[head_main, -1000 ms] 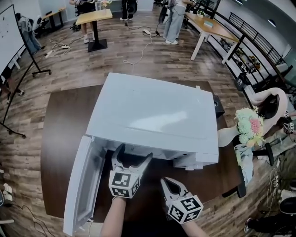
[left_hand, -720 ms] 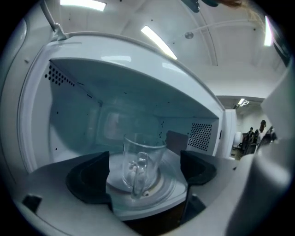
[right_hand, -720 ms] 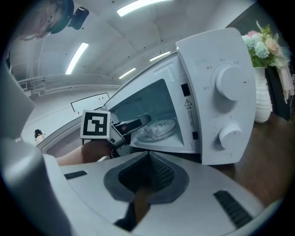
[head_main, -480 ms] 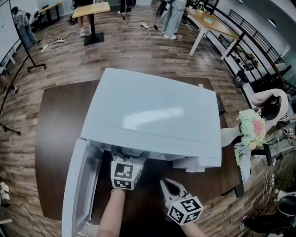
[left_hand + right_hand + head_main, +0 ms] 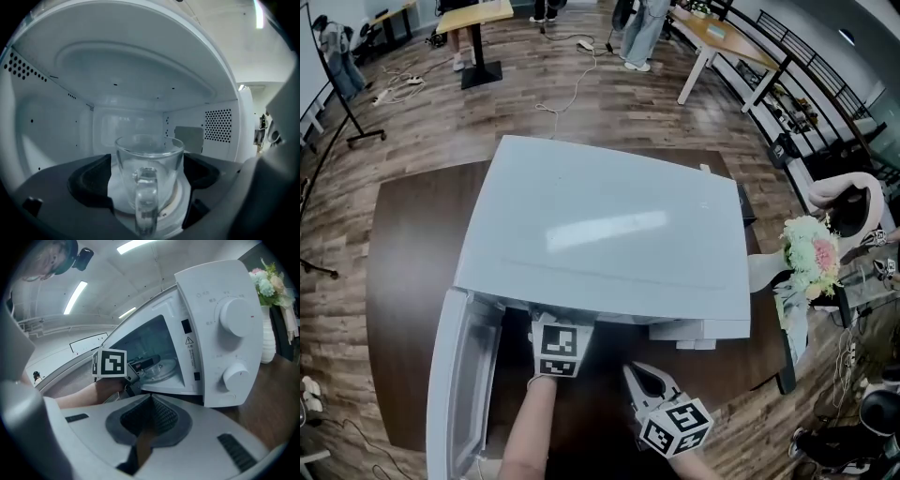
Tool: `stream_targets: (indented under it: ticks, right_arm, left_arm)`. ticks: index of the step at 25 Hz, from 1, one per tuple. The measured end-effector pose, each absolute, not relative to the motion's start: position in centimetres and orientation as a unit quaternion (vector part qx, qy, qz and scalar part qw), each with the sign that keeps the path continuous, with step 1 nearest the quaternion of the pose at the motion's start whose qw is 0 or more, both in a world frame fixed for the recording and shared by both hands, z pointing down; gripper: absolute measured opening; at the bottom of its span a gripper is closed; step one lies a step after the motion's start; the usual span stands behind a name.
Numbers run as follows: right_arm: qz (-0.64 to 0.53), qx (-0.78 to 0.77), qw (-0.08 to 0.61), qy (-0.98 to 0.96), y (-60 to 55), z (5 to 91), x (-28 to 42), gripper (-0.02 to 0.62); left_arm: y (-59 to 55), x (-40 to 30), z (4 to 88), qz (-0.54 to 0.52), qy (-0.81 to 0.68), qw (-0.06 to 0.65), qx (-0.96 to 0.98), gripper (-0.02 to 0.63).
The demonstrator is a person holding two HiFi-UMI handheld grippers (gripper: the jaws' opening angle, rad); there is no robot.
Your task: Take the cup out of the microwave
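Observation:
A clear glass cup (image 5: 149, 164) stands on the turntable inside the white microwave (image 5: 600, 234), its handle (image 5: 146, 206) turned toward the left gripper view's camera. My left gripper (image 5: 149, 185) is inside the cavity and open, one dark pad (image 5: 89, 183) on each side of the cup with gaps between. In the head view only its marker cube (image 5: 560, 344) shows; the jaws are hidden under the microwave's top. My right gripper (image 5: 636, 375) hangs shut in front of the microwave, holding nothing. The right gripper view shows the left gripper (image 5: 143, 364) reaching over the glass turntable (image 5: 164, 369).
The microwave door (image 5: 464, 375) is swung open to the left. Two dials (image 5: 236, 317) sit on the control panel at the right. The microwave stands on a dark wooden table (image 5: 403, 262). A vase of flowers (image 5: 811, 253) is off the table's right side.
My left gripper has moved forward into the microwave cavity, so its open jaws are now hidden under the top in the head view. The right gripper has stayed about where it was.

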State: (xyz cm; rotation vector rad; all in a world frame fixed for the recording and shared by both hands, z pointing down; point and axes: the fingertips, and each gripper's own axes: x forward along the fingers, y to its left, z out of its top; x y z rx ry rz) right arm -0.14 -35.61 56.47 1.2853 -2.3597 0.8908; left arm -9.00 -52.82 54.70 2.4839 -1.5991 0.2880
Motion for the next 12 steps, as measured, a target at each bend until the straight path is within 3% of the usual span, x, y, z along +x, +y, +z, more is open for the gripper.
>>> stream_targets:
  ticks: [12]
  right_arm:
    - [0.311, 0.45, 0.158, -0.822, -36.0, 56.7, 0.2, -0.005]
  left_arm:
    - [-53.6, -8.3, 55.9, 0.144, -0.53, 0.076, 0.832, 0.454]
